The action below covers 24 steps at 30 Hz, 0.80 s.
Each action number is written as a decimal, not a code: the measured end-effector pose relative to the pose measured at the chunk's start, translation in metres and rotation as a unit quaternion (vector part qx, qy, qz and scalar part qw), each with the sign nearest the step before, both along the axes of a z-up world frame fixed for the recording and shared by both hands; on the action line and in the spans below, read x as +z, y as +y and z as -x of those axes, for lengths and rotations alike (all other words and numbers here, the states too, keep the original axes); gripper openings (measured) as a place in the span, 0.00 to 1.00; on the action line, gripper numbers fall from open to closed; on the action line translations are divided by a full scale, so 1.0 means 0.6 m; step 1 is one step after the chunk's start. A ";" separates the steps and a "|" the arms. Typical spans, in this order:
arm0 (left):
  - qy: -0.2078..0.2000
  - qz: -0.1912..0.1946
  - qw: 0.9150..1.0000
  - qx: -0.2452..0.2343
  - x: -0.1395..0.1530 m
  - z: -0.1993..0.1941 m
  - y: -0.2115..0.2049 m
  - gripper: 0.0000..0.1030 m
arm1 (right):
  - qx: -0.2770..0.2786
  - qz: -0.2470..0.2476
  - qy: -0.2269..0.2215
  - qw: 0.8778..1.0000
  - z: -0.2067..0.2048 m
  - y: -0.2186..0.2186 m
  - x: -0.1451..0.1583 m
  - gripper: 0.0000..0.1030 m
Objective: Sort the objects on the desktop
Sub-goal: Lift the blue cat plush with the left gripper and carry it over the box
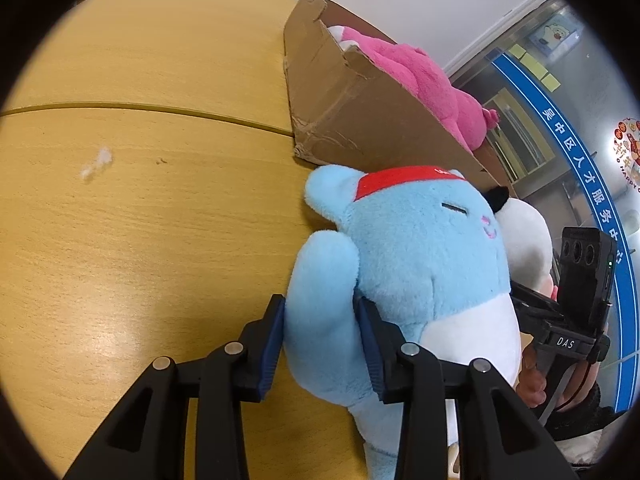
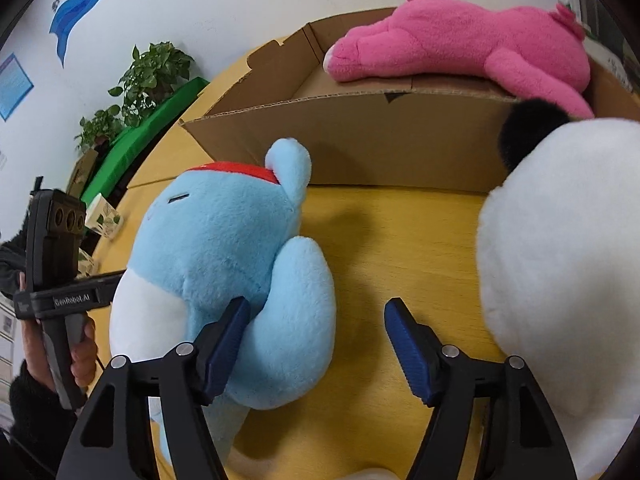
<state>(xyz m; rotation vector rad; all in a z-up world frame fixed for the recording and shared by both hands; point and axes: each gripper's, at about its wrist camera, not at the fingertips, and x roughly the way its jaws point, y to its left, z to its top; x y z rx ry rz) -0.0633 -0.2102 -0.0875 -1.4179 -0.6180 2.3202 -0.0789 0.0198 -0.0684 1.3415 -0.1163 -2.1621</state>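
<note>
Close opposing downward wrist views — shared blue plush

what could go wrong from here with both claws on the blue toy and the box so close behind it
1. The left claw pinches only one arm of the blue plush toy, so the soft body may sag or slip when lifted.
2. The right claw is open, one pad against the other arm, the other pad off it; closing may catch only fluff.
3. The cardboard box stands right behind, and the pink plush toy already lies across it, leaving little room.
</note>
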 end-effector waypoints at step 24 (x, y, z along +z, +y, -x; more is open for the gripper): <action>-0.003 -0.011 1.000 -0.015 -0.002 0.013 -0.008 0.32 | 0.045 0.087 -0.063 0.993 0.008 -0.001 -0.012 0.79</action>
